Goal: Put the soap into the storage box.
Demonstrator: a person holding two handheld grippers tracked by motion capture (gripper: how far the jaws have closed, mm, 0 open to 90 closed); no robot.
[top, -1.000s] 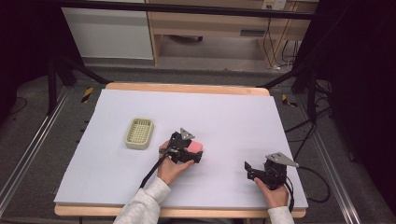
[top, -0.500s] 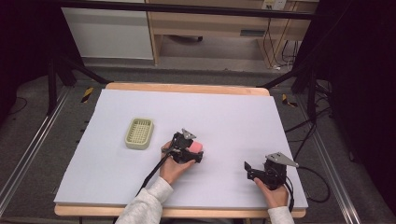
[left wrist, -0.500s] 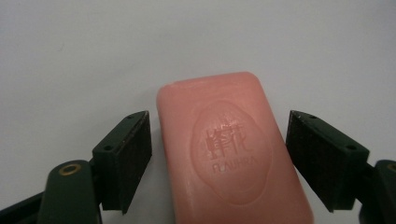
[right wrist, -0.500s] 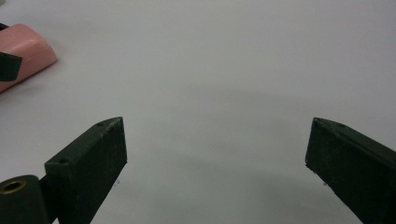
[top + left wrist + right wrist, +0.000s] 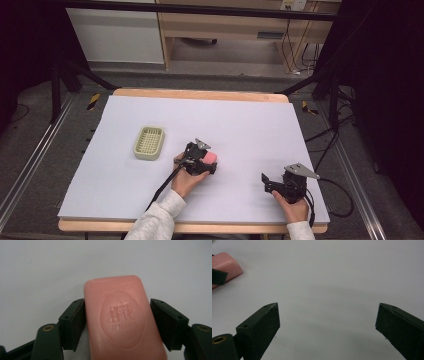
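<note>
Now one pink soap bar (image 5: 122, 320), stamped "FLAUHRA" under two unreadable characters, sits clamped between the left tongs (image 5: 117, 323), one yellow-green dish (image 5: 149, 142) lies beyond on the worktop (image 5: 250, 120), while the right tongs (image 5: 327, 322) gape wide, empty.

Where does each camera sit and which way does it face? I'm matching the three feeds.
High view: above the person's side, looking forward and down on the table; forearms, both hands, left tool, right tool.
Left gripper view: rides the left tool, looking along jaws closed on the pink soap.
Right gripper view: rides the right tool, jaws apart over bare table.
Shared: the soap appears in all three.
</note>
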